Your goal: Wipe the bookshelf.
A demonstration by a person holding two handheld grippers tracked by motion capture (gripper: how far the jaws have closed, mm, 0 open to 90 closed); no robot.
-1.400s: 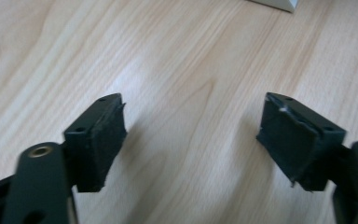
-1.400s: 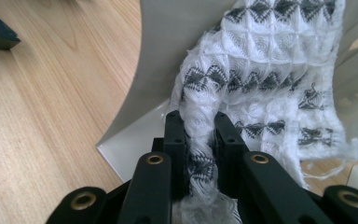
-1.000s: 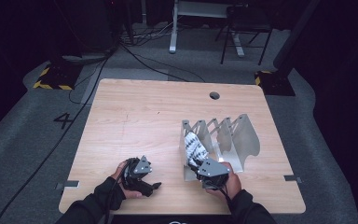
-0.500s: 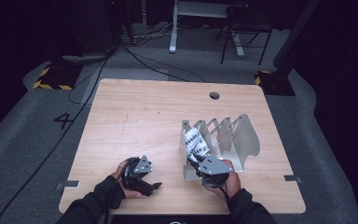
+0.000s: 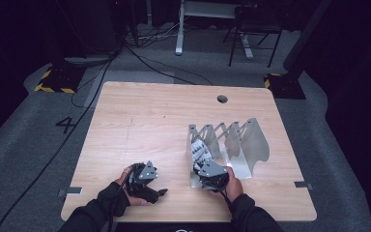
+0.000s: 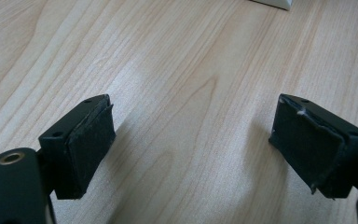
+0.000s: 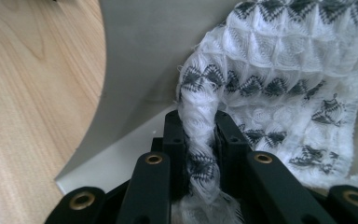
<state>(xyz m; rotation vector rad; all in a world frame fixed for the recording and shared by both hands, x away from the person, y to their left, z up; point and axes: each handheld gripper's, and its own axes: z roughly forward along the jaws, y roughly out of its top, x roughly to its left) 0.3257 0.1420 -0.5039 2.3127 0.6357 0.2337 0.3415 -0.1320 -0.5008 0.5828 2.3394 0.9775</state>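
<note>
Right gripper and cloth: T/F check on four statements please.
1. The right gripper is clamped on the patterned cloth. True.
2. The cloth sits in the rack's farthest slot. False: it is in the nearest one.
3. The left gripper holds a cloth. False: its jaws stand open above the bare table.
4. The rack is grey with several upright dividers. True.

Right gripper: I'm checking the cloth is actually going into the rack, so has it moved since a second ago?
Yes. The right gripper, shut on the patterned cloth, has sunk lower into the metal rack's nearest slot.
</note>
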